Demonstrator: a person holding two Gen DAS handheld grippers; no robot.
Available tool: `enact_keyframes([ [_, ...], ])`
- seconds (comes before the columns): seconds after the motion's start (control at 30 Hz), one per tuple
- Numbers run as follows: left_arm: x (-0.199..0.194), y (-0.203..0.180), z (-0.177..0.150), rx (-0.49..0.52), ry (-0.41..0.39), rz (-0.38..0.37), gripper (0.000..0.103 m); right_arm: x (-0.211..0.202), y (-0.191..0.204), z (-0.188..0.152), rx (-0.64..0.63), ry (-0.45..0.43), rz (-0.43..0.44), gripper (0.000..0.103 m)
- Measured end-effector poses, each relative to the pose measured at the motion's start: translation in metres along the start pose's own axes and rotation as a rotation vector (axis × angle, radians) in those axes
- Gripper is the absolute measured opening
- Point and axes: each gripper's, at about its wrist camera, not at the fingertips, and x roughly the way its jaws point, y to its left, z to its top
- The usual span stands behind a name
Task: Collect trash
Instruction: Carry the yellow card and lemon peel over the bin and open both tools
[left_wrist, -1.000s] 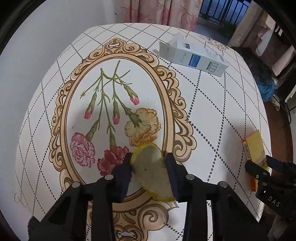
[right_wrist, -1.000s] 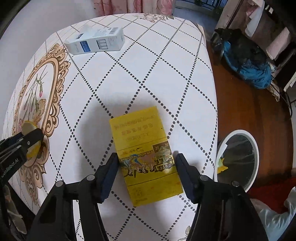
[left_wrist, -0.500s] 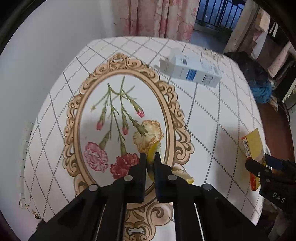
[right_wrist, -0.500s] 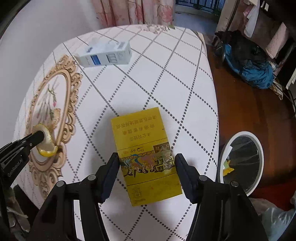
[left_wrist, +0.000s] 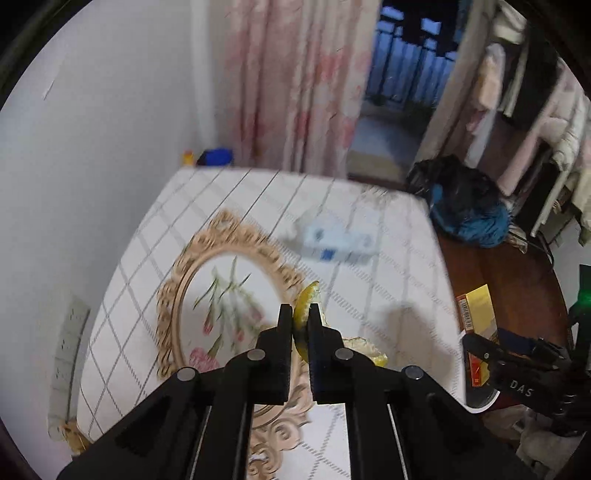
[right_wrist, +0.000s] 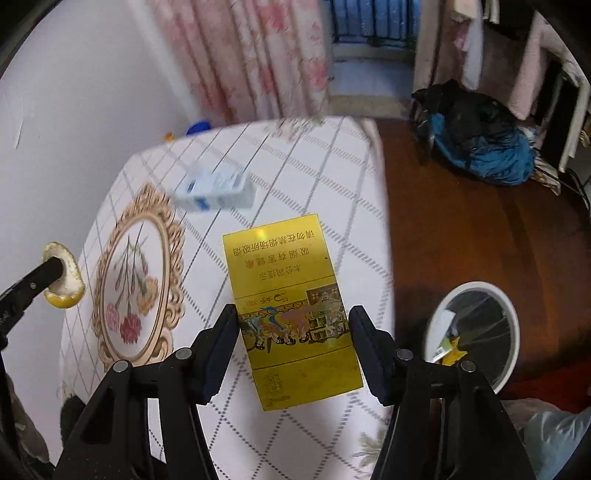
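Left gripper fingers clamp a curled yellow citrus peel edgewise, right gripper fingers squeeze a flat yellow cardboard cigarette packet by its sides, both raised clear of the counter, presumably for carrying to the white round bin.

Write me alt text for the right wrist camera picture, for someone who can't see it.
The right gripper holds a yellow box above a white patterned table. At left, the left gripper pinches a lemon peel; a white and blue carton lies farther back, and a white trash bin stands on the floor at right.
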Motion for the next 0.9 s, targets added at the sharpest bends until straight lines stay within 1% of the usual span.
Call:
enact_keyframes([
  [0.13, -0.006, -0.045, 0.017, 0.057, -0.035, -0.050, 0.005, -0.025, -0.037, 0.006, 0.052, -0.047, -0.031, 0.063],
  [0.23, -0.001, -0.090, 0.025, 0.110, -0.041, -0.101, 0.005, -0.041, -0.070, 0.006, 0.096, -0.073, -0.058, 0.063],
  [0.33, 0.010, -0.141, 0.026, 0.163, -0.028, -0.160, 0.005, -0.054, -0.114, 0.001, 0.154, -0.087, -0.098, 0.063],
  [0.37, 0.016, -0.164, 0.024, 0.190, -0.020, -0.183, 0.005, -0.058, -0.131, -0.003, 0.174, -0.087, -0.116, 0.063],
  [0.47, 0.031, -0.210, 0.014, 0.243, 0.007, -0.231, 0.005, -0.062, -0.183, -0.017, 0.239, -0.073, -0.167, 0.062],
  [0.57, 0.053, -0.262, -0.004, 0.300, 0.058, -0.279, 0.005, -0.057, -0.234, -0.036, 0.309, -0.040, -0.209, 0.062],
  [0.67, 0.077, -0.300, -0.024, 0.342, 0.116, -0.306, 0.005, -0.043, -0.278, -0.057, 0.372, 0.008, -0.237, 0.062],
  [0.73, 0.090, -0.319, -0.035, 0.362, 0.150, -0.314, 0.005, -0.029, -0.302, -0.069, 0.405, 0.042, -0.246, 0.062],
  [0.9, 0.142, -0.361, -0.059, 0.399, 0.280, -0.318, 0.005, 0.020, -0.353, -0.092, 0.483, 0.135, -0.244, 0.062],
])
